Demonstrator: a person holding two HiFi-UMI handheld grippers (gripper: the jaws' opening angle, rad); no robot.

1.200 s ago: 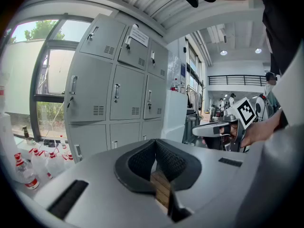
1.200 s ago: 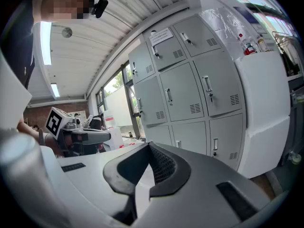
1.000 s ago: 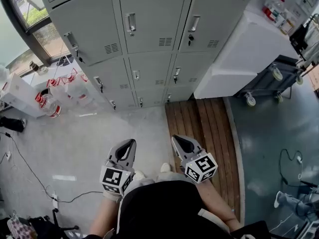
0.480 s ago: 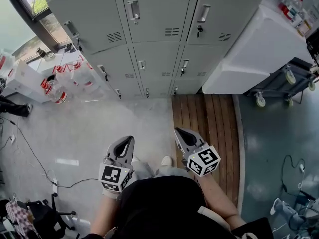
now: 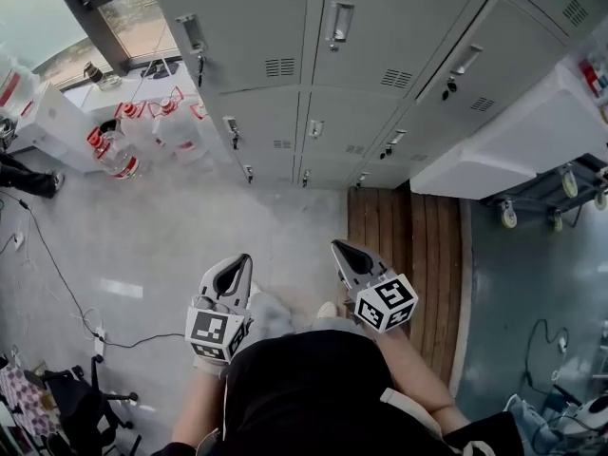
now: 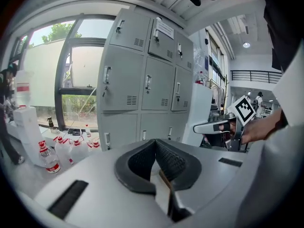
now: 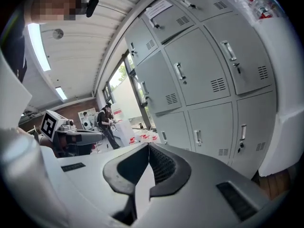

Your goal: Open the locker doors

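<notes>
Above the grey floor (image 5: 190, 245), well short of the lockers (image 5: 285, 145), the left gripper (image 5: 239, 264) and the right gripper (image 5: 340, 250) are hovering side by side, each with its jaws pressing together on nothing. Every locker door (image 5: 391, 27) in view is sitting closed. Clear bottles (image 5: 142, 131) are standing at the floor's far left edge, beside the lockers.

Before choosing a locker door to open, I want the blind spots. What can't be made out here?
- Upper locker doors: cut off by the head view's top edge.
- Paper label on a top door: print too small, left gripper view.
- Locks under the handles: too small to tell locked or unlocked, any view.
- Locker insides: hidden, every visible door is closed.
</notes>
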